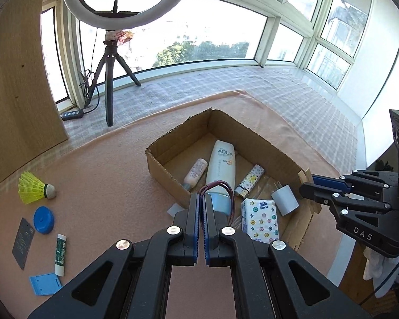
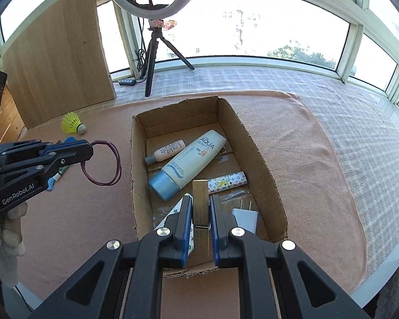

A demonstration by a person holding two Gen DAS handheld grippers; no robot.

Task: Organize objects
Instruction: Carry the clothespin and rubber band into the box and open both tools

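Observation:
An open cardboard box (image 2: 255, 143) (image 1: 266, 143) sits on the peach cloth. It holds an AQUA sunscreen tube (image 2: 191, 159) (image 1: 222, 164), a small pink bottle (image 2: 167, 150), a patterned lighter (image 2: 228, 180), a white plug (image 2: 246, 216) and a tissue pack (image 1: 260, 220). My left gripper (image 1: 201, 196) (image 2: 89, 150) is shut on a maroon hair tie (image 2: 103, 164) (image 1: 220, 186), held above the cloth left of the box. My right gripper (image 2: 200, 199) (image 1: 306, 183) is shut on a wooden clothespin (image 2: 200, 202) over the box's near end.
Left of the box lie a yellow shuttlecock (image 1: 34, 188) (image 2: 73, 123), a blue cap (image 1: 44, 219), a dark card (image 1: 24, 239), a green-white tube (image 1: 60, 254) and a blue plastic piece (image 1: 45, 283). A ring light tripod (image 2: 153, 61) and a wooden board (image 2: 55, 61) stand behind.

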